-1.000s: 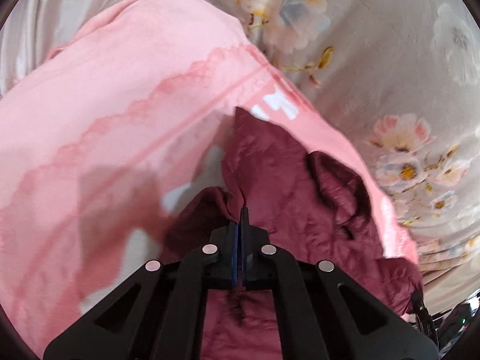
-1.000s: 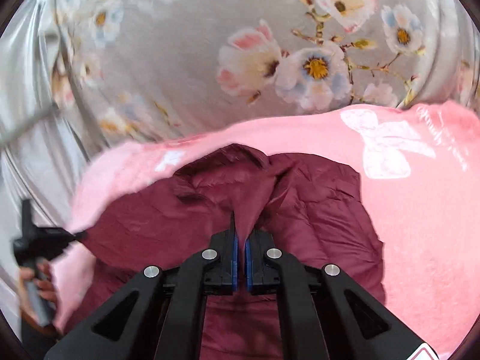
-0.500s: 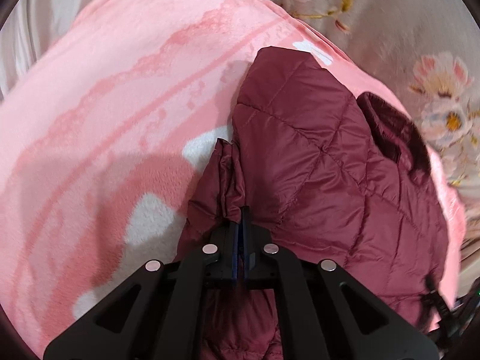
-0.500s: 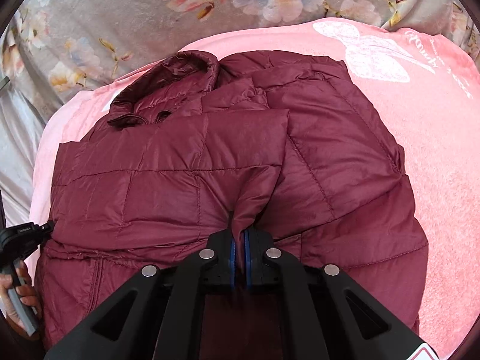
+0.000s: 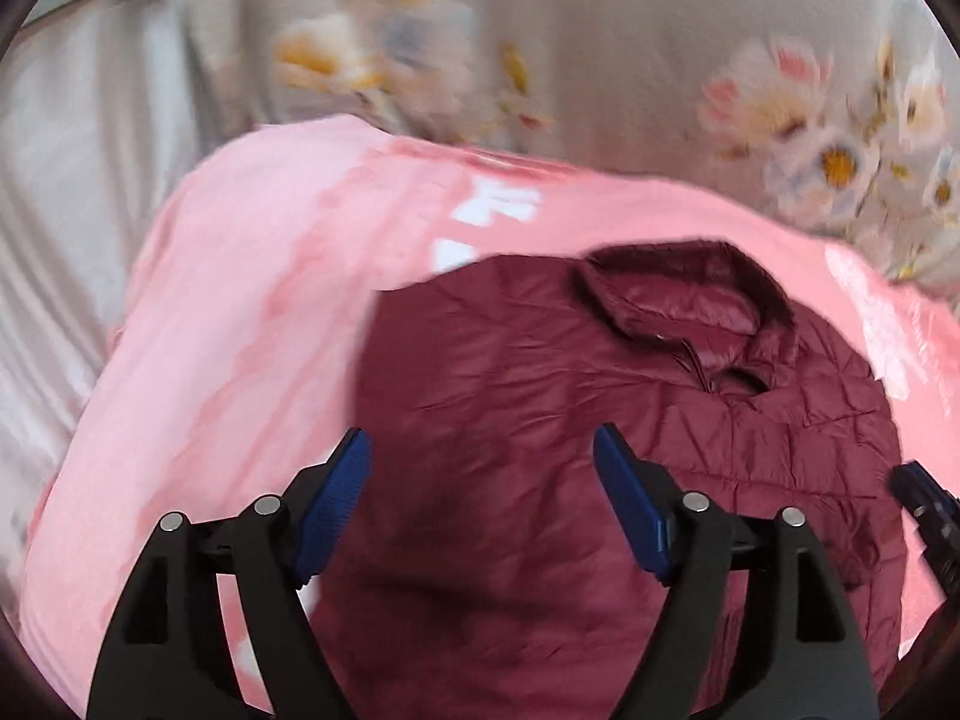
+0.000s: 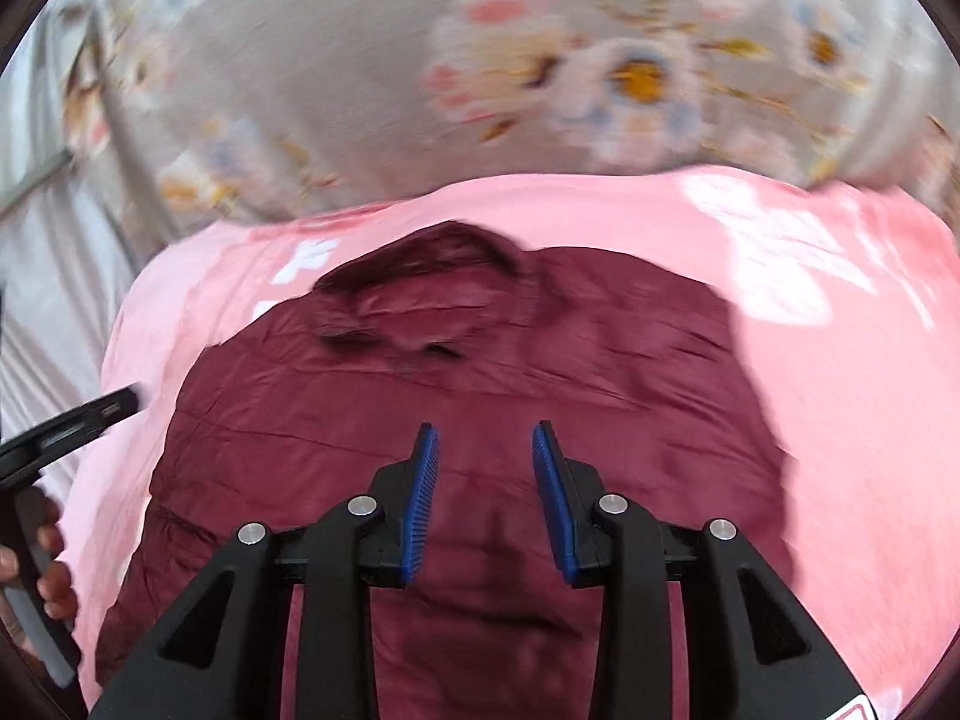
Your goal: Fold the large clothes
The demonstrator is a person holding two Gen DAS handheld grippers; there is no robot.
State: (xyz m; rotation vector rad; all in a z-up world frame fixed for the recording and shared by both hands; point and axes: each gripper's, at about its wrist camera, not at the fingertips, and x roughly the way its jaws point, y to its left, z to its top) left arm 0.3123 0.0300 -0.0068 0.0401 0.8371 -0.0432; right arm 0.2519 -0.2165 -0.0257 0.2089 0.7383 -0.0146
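So the maroon puffer jacket [image 6: 468, 396] lies spread flat on a pink blanket [image 6: 840, 420], collar [image 5: 678, 288] at the far end. The blanket sits on a floral bedsheet [image 6: 360, 60]. Both claws hang over the jacket's near part, jaws opening with nothing pinched between them: left claw [image 5: 480, 504] gapes wide, right claw [image 6: 485, 498] narrower. Everything's pretty blurry.
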